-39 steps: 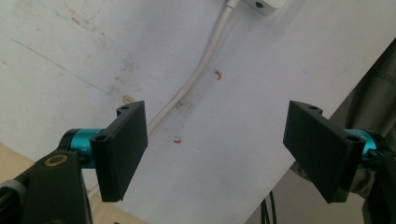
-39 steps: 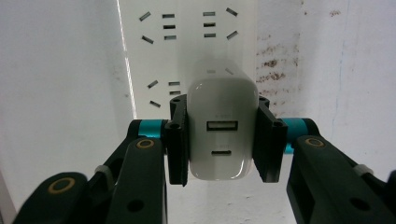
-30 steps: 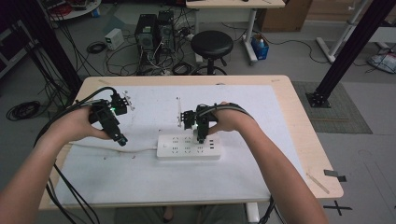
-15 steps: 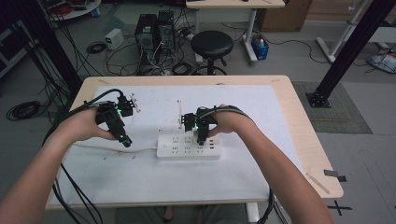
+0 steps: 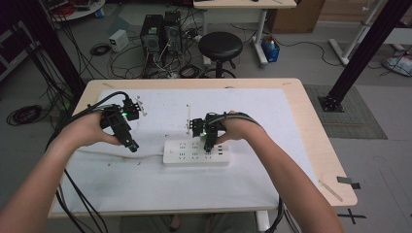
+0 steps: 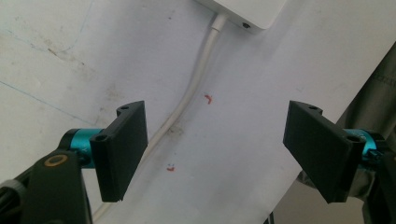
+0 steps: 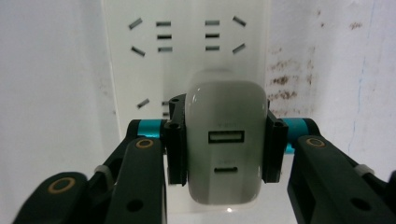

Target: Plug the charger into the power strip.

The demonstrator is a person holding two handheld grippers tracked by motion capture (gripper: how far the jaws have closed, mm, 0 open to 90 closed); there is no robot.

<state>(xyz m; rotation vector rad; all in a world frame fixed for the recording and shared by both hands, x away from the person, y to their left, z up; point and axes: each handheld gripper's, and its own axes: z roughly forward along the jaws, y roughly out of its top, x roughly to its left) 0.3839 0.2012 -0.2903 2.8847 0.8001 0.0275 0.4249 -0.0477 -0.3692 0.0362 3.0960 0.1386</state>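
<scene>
Charger held over the strip, plugging in looks like the step in hand

The right gripper (image 7: 226, 144) is clenched on a white USB charger (image 7: 226, 140), ports facing its camera, directly over the power strip (image 5: 196, 152); whether it is seated I can't tell. Next: press straight down. The strip's long axis runs across the table; the left gripper (image 6: 215, 149) hangs spread over its cord (image 6: 196, 88)
</scene>
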